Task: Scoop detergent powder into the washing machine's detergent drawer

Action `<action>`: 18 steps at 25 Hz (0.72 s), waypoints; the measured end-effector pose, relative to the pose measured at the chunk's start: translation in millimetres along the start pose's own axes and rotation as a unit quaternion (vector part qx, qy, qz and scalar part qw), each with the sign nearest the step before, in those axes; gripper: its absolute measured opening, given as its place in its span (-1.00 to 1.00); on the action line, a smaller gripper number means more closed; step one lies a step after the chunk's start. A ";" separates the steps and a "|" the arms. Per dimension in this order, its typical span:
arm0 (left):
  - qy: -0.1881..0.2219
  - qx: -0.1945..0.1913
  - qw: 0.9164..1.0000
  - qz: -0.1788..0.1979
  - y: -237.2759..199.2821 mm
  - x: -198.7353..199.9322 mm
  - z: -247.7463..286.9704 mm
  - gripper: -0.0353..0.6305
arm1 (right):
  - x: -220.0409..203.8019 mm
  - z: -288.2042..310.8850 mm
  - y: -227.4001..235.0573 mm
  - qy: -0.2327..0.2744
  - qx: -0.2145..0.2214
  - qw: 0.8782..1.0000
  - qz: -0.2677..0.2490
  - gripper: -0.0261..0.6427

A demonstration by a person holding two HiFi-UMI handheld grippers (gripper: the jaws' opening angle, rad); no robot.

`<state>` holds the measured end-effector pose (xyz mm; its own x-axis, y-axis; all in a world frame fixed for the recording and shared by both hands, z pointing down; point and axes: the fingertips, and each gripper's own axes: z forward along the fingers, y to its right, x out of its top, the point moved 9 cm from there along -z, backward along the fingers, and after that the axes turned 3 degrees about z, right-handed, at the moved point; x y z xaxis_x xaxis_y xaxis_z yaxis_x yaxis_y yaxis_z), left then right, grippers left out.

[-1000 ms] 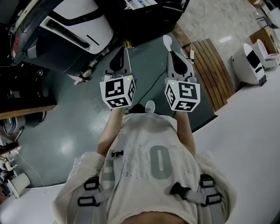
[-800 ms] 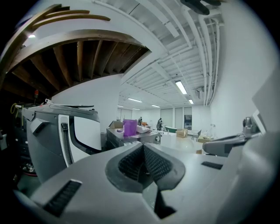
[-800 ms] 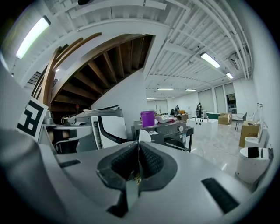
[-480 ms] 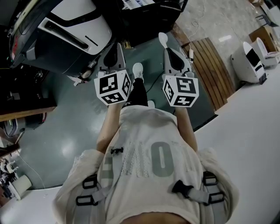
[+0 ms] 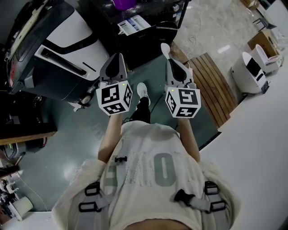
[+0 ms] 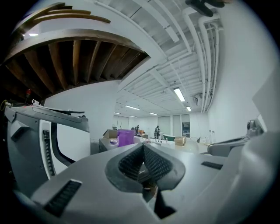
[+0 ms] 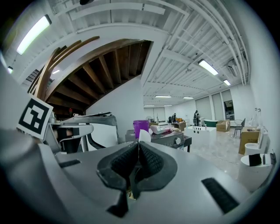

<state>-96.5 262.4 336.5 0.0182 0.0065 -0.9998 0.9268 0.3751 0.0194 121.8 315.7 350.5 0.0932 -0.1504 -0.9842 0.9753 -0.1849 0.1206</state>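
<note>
Right tool (image 5: 170,61) (image 7: 138,148): jaws clenched on a white scoop (image 5: 165,47) (image 7: 144,135). Only the rounded bowl shows past the tips; the handle is buried between the pads, and the bowl's hollow cannot be read in any view, so powder in it: cannot tell. Left tool (image 5: 118,58) (image 6: 142,150): jaws pressed together, pad against pad, nothing gripped between them. Both tools are held out in front of the person, side by side and apart, above a green floor (image 5: 63,134), with one white shoe (image 5: 142,91) visible between them. The person's shirt and harness straps fill the lower head view and hide everything beneath. Ahead of the tools stands a dark machine (image 5: 150,29) (image 7: 168,141); its top is cut off by the upper edge of the head view, and the right tool's view shows one round knob on its front. A drawer on it cannot be made out from here. A purple tub (image 5: 122,3) (image 6: 125,137) (image 7: 141,127) stands on top of that machine, upright, clipped by the frame in the head view; its contents are not visible from any angle. A printed sheet (image 5: 132,24) lies on the machine's top beside the tub; the print is too small to read. To the left, a large white-and-black unit (image 5: 67,47) (image 6: 65,140), partly out of frame. To the right, a slatted wooden platform (image 5: 209,78) and a small white unit (image 5: 249,68) near the edge.
</note>
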 end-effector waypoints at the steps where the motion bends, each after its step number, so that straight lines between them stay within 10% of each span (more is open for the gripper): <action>1: 0.000 0.000 1.000 0.000 -1.6 -0.1 9.8 -0.83 | 2.6 9.6 3.4 0.002 0.002 1.000 0.000 -0.89; 18: 0.017 0.036 0.999 -0.005 -96.3 32.2 214.0 -0.83 | 71.8 251.5 35.2 -0.003 0.054 0.999 0.002 -0.89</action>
<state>-104.9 28.1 302.6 -0.0022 0.0357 -0.9994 0.9516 0.3071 0.0089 112.5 54.1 316.7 0.0952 -0.1569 -0.9830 0.9479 -0.2874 0.1377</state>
